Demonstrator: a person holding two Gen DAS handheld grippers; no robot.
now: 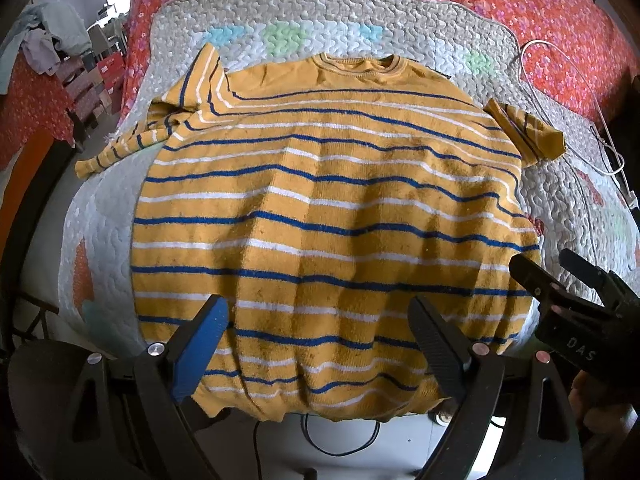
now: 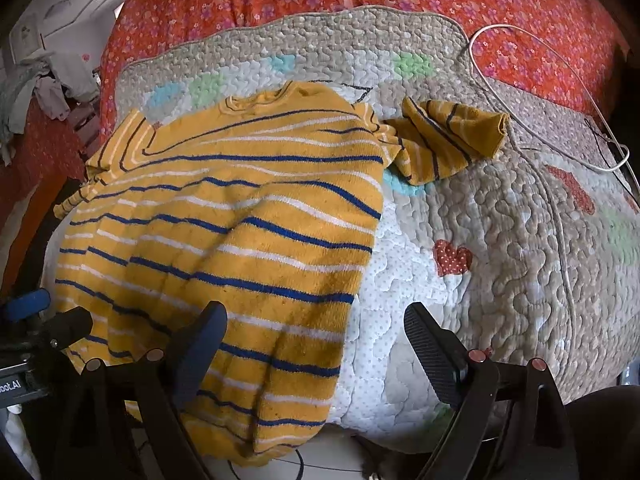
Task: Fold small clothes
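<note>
Sweater [image 1: 328, 216] soft, floppy knit lying ahead of both gaping, empty tongs — left gripper [image 1: 320, 344], right gripper [image 2: 316, 348] — grab hem corners.

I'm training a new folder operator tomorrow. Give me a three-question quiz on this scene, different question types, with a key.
1. True or false: the left tongs are shut on the sweater.
2. Multiple choice: what lies on the quilt beyond the sweater's right sleeve? A) a white hanger B) a blue towel C) a pair of socks
3. Fill in: the sweater is yellow with white and ____ stripes.

Key:
1. False. Both the left tongs and the right tongs are open and hold nothing.
2. A, the hanger.
3. Blue.
</note>
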